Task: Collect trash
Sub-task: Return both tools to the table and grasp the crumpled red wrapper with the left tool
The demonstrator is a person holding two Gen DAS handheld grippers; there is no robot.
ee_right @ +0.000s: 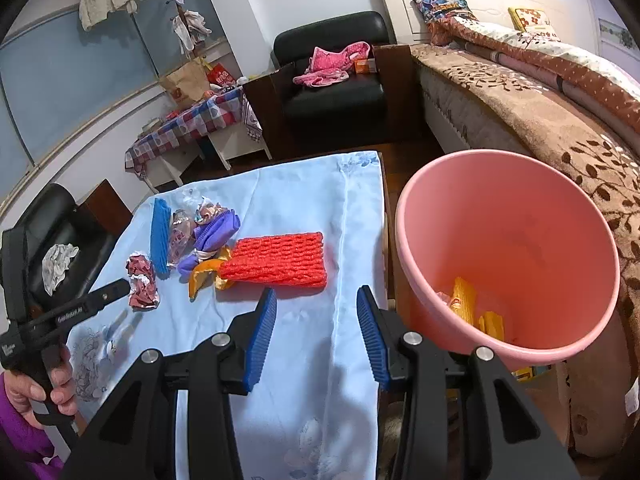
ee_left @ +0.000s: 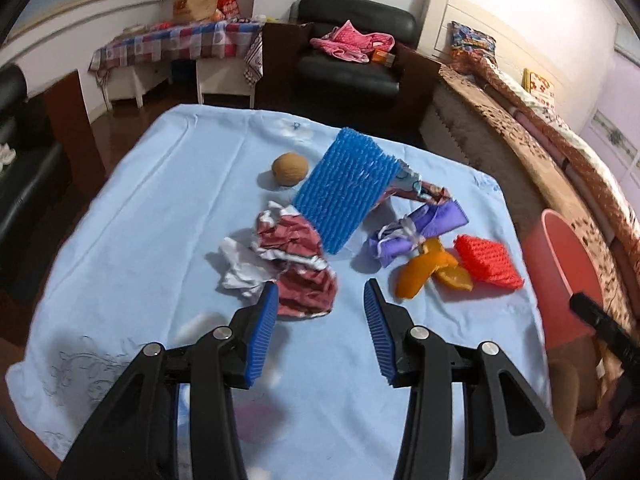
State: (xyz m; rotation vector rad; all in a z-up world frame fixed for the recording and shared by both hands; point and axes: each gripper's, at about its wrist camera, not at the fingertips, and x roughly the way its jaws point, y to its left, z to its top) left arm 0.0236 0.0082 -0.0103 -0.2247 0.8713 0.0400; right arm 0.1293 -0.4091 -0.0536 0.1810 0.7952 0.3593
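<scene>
Pale blue cloth covers the desk (ee_left: 140,220), where trash lies scattered: crumpled red-and-white paper (ee_left: 296,264), blue foam netting (ee_left: 344,188), a purple wrapper (ee_left: 416,232), orange peel (ee_left: 428,270) and red foam netting (ee_right: 276,260). Both the left gripper (ee_left: 320,300) and right gripper (ee_right: 316,300) hover wide and empty above the cloth. Beside the desk stands a pink bin (ee_right: 508,200) with yellow scraps inside.

No legible text anywhere.
</scene>
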